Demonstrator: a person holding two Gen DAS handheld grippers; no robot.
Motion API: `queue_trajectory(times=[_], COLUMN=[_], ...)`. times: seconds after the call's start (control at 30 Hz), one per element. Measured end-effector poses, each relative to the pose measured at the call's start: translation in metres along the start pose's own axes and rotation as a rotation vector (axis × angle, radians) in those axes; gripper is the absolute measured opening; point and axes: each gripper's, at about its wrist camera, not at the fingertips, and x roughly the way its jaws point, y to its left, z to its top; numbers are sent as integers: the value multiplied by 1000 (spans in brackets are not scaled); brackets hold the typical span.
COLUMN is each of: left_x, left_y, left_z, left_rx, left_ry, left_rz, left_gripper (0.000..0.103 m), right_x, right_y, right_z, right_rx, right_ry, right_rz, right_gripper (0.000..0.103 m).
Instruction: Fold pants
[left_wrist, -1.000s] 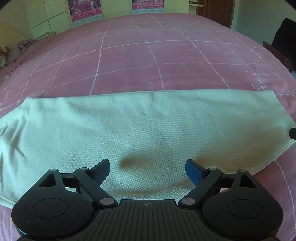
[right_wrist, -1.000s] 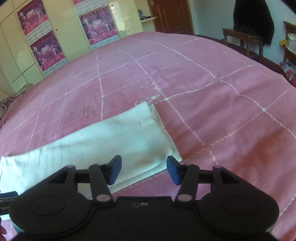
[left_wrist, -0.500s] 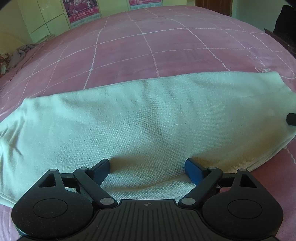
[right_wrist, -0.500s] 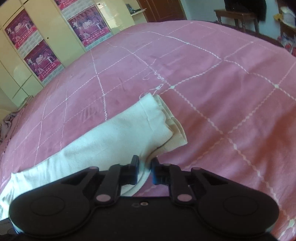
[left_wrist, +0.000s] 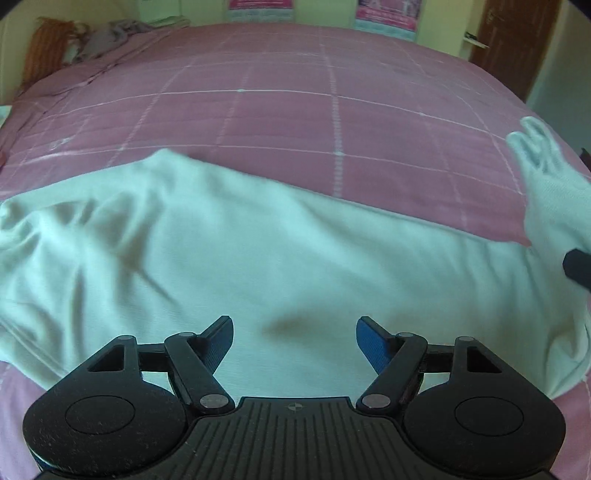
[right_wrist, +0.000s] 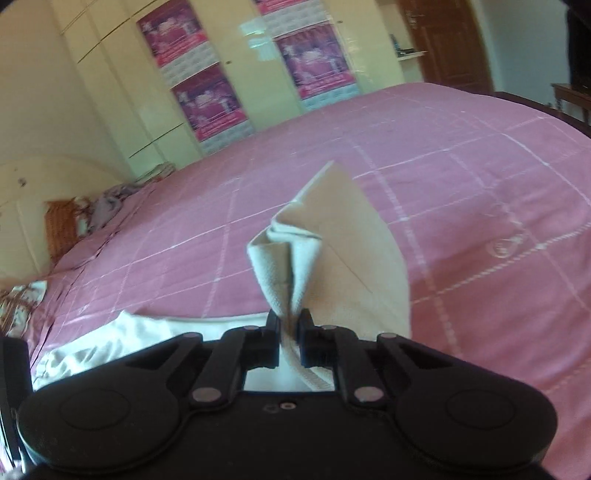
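Over the bed (left_wrist: 332, 110), right hand-held gripper (right_wrist: 289, 332) clamped on lifted pants (right_wrist: 332, 266) end; left hand-held gripper (left_wrist: 294, 339) angled down, jaws closing, nothing gripped.

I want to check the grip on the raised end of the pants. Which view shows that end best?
The right wrist view: the pants bunch upward from the shut right tool, pinched between its pads. The left wrist view shows that end only at its right edge, lifted off the bedspread, with most of the cloth lying flat ahead of the left tool, which is closing.
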Motion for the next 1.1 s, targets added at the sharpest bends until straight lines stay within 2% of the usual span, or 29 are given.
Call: queue_trajectory(times=[0.1,0.17,0.23,0.27,0.3,0.33,0.4,0.43,0.53,0.7,0.87,0.9,0.93,0.97,1.0,1.03,1.1], left_x=[-1,1,4,5,7,9,14,16,18,24,28,30,31,34,37,39,39], left_y=[56,84,102,107,110,110,109,107,94,69,53,50,47,45,43,43,42], left_z=[0,-3,-7,-10,-12,-13,-16,-17,-19,-25,-24,-24,-25,-25,-26,-27,-27], left_rx=[-77,-126,-162,-180,-198,-216,-259,-281,-315,-308,-370,-377,-387,-391,-394,-402,-412], left_ry=[4,23,42,56,74,94,141,154,174,190,184,183,177,178,187,188,175], left_rz=[37,38,20,-1,-33,-71,-164,-203,-277,-279,-396,-396,-391,-395,-393,-385,-369], left_gripper=[74,74,74,74,74,77,86,86,89,91,91,87,68,56,35,19,19], right_x=[24,44,65,74,78,76,67,60,35,9,-4,-3,-4,-4,-5,-6,-5], right_y=[61,94,114,122,128,131,134,134,128,93,57,50,46,41,38,35,33], right_z=[-18,-41,-66,-78,-89,-91,-87,-83,-70,-51,-46,-46,-46,-47,-48,-49,-51], right_rx=[-83,-140,-166,-183,-206,-219,-202,-189,-193,-111,-43,-23,-10,1,10,15,12], right_ry=[69,137,234,285,311,297,303,297,220,120,77,73,72,70,66,60,52], right_rz=[89,115,123,105,78,77,124,147,155,117,74,69,63,56,55,54,31], right_gripper=[9,10,17,27,30,35,77,81,76,77,78,78,78,78,78,78,77])
